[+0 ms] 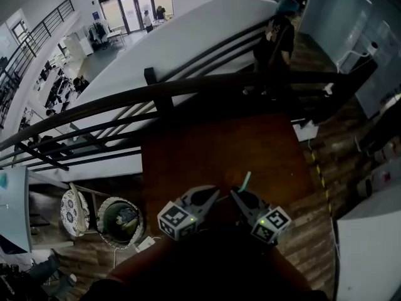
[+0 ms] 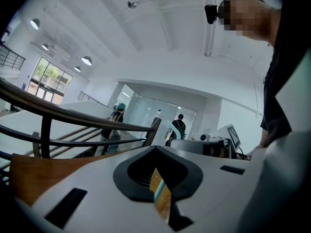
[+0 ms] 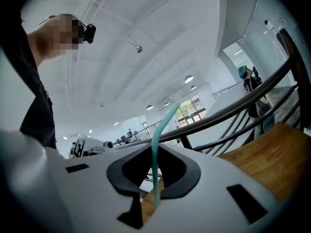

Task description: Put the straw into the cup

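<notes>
My right gripper (image 1: 235, 194) is shut on a thin teal straw (image 1: 246, 180) that sticks up from its tips over the near edge of the brown wooden table (image 1: 207, 149). In the right gripper view the straw (image 3: 156, 149) rises upright between the closed jaws (image 3: 154, 191) and bends right at the top. My left gripper (image 1: 214, 194) is close beside it on the left, its tips together and holding nothing I can make out. In the left gripper view its jaws (image 2: 159, 191) leave only a thin slit showing wood and a teal strip. No cup shows in any view.
A dark metal railing (image 1: 156, 93) runs along the table's far side, with a drop to a lower floor beyond. A person (image 1: 276, 42) stands past the railing at the upper right. A white surface (image 1: 369, 249) lies at the lower right, and a round basket (image 1: 120, 221) at the lower left.
</notes>
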`<state>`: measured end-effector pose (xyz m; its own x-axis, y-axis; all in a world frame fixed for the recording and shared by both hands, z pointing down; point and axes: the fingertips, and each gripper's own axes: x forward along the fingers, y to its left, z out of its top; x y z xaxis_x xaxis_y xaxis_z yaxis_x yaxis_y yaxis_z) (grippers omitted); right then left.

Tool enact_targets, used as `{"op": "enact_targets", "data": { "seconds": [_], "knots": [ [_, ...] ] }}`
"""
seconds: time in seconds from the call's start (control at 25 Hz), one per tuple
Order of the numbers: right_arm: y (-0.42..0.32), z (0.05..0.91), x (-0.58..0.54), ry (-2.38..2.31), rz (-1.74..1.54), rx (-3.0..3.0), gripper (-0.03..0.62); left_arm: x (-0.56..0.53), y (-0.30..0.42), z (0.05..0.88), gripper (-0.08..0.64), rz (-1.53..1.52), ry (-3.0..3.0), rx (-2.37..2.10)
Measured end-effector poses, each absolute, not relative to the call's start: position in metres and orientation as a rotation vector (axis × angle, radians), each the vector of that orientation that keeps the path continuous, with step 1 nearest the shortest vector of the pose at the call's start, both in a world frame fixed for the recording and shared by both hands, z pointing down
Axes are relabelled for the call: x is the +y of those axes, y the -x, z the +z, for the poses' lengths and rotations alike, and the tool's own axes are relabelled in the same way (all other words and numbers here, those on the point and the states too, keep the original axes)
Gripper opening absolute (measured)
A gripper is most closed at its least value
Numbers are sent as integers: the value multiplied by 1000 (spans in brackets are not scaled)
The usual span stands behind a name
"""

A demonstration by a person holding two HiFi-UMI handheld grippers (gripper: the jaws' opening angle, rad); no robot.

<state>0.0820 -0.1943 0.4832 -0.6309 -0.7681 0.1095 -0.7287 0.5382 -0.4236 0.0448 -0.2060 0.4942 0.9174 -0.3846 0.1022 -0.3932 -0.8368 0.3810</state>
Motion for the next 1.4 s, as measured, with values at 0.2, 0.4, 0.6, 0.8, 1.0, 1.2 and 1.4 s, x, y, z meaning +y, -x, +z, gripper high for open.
{"op": "enact_targets", "data": {
  "seconds": [0.2, 0.4, 0.6, 0.8, 1.0, 1.2, 1.4],
  "knots": [
    [-89, 488, -205, 1279, -708, 2677, 38, -216, -50, 498, 11, 33, -2657, -586],
    [-107, 492, -214, 1290, -723, 2680, 38, -223, -63, 500, 11, 47, -2647, -583],
    [-125, 501, -229, 1301, -732, 2680, 38, -234, -72, 505, 11, 60, -2636, -584],
    [-147, 501, -241, 1317, -742, 2658, 38, -239, -90, 505, 11, 82, -2642, -531],
    [-159, 507, -252, 1314, -763, 2666, 38, -252, -99, 512, 11, 98, -2640, -532],
    [-174, 514, -263, 1334, -772, 2672, 38, -262, -105, 526, 11, 119, -2619, -551],
    [-182, 522, -273, 1342, -801, 2680, 38, -271, -107, 541, 11, 142, -2612, -590]
  ]
}}
